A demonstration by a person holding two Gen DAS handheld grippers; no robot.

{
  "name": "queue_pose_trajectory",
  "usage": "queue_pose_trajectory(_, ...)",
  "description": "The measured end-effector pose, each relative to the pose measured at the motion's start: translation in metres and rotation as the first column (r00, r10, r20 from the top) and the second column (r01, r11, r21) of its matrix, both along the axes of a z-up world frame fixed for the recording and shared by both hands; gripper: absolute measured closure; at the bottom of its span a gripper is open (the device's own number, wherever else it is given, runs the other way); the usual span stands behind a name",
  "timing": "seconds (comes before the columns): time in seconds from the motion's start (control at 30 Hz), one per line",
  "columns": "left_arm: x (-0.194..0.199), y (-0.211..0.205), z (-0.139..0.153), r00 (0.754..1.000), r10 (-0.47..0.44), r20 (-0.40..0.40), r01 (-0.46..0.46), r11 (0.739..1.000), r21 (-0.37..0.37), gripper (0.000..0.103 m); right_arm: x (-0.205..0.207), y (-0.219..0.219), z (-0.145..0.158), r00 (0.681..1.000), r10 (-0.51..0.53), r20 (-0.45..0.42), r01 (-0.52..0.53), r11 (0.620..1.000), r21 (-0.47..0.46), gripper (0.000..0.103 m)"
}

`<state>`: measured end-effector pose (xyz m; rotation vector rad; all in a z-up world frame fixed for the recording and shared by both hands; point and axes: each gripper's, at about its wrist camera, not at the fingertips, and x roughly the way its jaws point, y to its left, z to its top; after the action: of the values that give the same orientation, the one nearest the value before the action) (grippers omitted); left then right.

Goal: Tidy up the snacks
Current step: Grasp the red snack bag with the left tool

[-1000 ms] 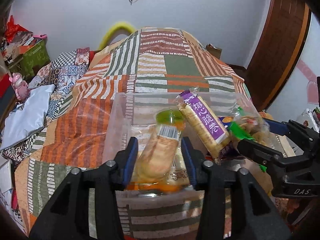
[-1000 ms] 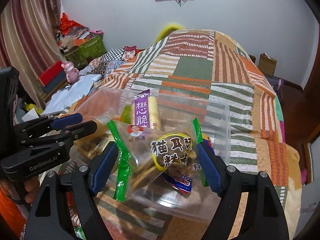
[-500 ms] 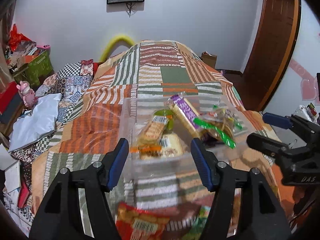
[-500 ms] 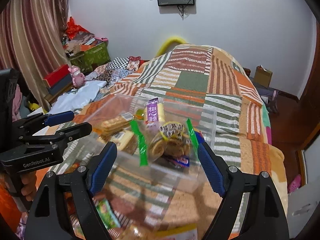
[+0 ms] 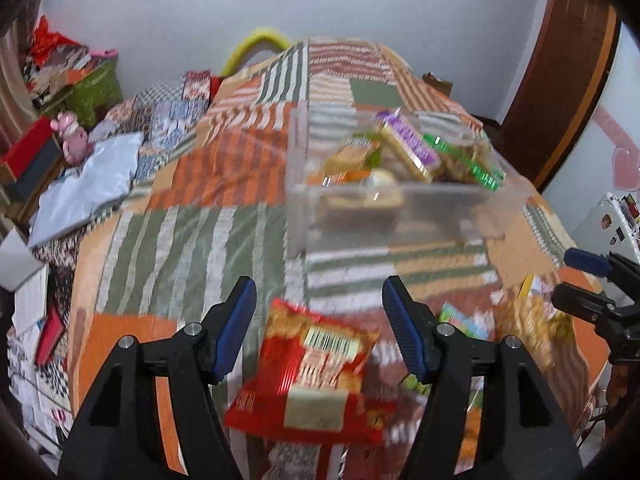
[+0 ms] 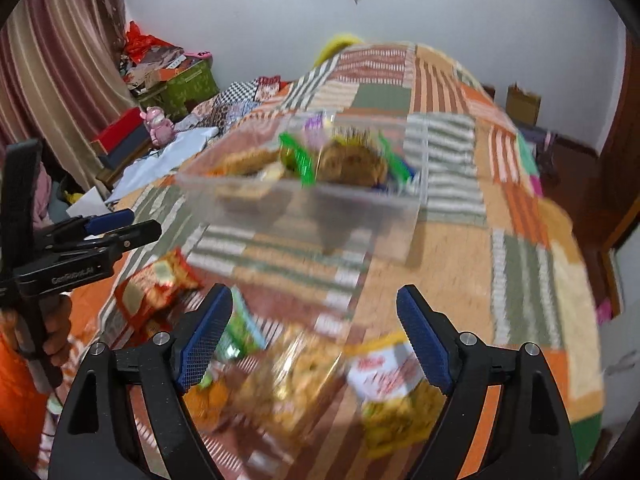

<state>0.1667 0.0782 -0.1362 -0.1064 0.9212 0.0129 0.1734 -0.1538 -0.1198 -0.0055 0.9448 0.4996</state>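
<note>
A clear plastic bin (image 5: 400,216) stands on the patchwork bed and holds several snack packs, among them a purple-labelled pack (image 5: 408,146) and a green-edged bag (image 5: 464,162); it also shows in the right wrist view (image 6: 320,208). My left gripper (image 5: 320,324) is open and empty above a red snack bag (image 5: 312,372). My right gripper (image 6: 316,340) is open and empty above a clear bag of brown snacks (image 6: 288,384) and a yellow bag (image 6: 392,400). A small green pack (image 6: 240,332) lies between them.
The striped patchwork quilt (image 5: 192,240) covers the bed. Boxes, a pink toy (image 5: 72,136) and a white bag lie at the left side. A wooden door (image 5: 560,80) is at the right. The left gripper shows in the right wrist view (image 6: 120,228).
Both grippers have let go of their snack packs in the bin, opened, and pulled back toward the near edge of the bed. Loose snack bags have come into view beneath them.
</note>
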Motion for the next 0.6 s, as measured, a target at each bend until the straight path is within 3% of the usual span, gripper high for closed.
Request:
queue_pose_trajectory(0.3,-0.027,0.001,-0.033,0.996,-0.035,-0.077,0.034,0.999,-0.01,0.038,-0.021,0.002,-0.026,0.995,0.005,-0.102,-0.003,1.0,0.022,0.021)
queue_pose_trajectory(0.6,-0.03,-0.006,-0.042,0.997,-0.041,-0.069,0.044,0.998,0.043,0.034,-0.02,0.011,-0.048,0.983,0.026,-0.179,-0.018,0.999,0.047,0.029)
